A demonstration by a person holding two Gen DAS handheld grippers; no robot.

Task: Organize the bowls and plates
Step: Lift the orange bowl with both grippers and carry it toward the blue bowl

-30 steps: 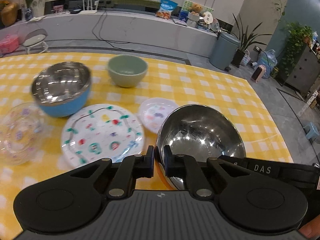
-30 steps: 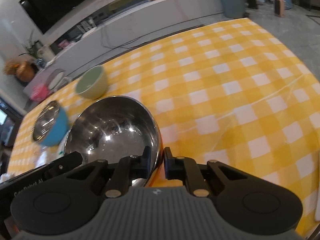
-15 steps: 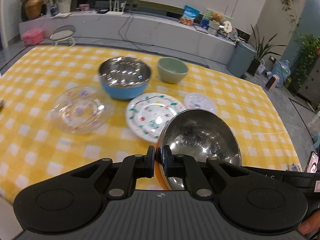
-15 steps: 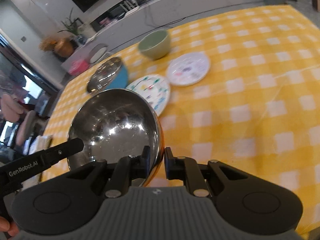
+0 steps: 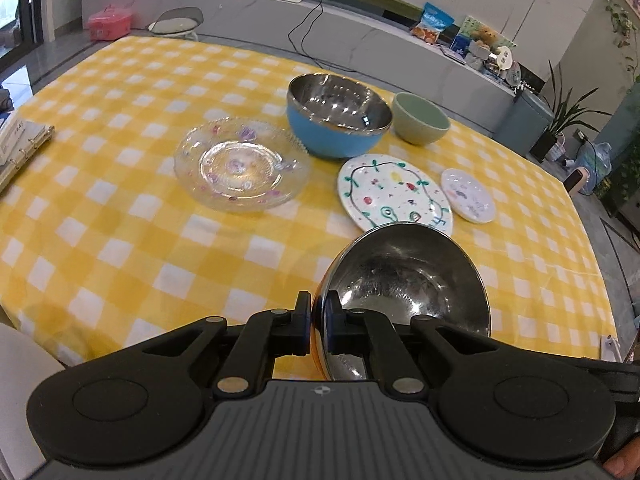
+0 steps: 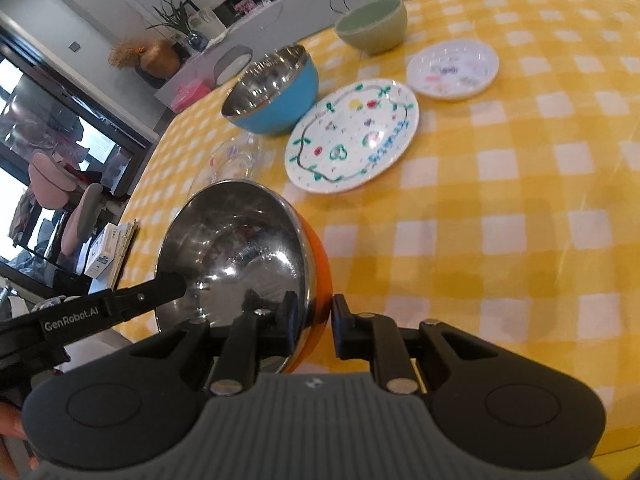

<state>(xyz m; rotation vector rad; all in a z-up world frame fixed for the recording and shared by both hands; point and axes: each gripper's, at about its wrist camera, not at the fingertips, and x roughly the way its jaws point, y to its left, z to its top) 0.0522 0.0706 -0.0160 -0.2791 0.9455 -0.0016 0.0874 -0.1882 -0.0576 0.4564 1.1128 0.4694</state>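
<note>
My left gripper [image 5: 318, 322] is shut on the rim of an orange bowl with a steel inside [image 5: 408, 280], held above the near edge of the yellow checked table. My right gripper [image 6: 314, 322] straddles the same bowl [image 6: 240, 240] at its rim; its jaws stand a little apart and the outer finger shows a gap from the orange wall. On the table lie a clear glass plate [image 5: 240, 164], a blue steel-lined bowl [image 5: 336, 120], a green bowl [image 5: 420, 118], a large patterned white plate [image 5: 394, 196] and a small white plate [image 5: 468, 196].
A ring binder [image 5: 20, 148] lies at the table's left edge. A long low cabinet [image 5: 360, 44] with packets and toys runs behind the table. A grey bin [image 5: 520, 116] and potted plants stand at the right.
Both grippers and the orange bowl have pulled back toward the table's near edge and swung left, so more of the table shows. The right gripper's jaws have parted slightly around the rim.
</note>
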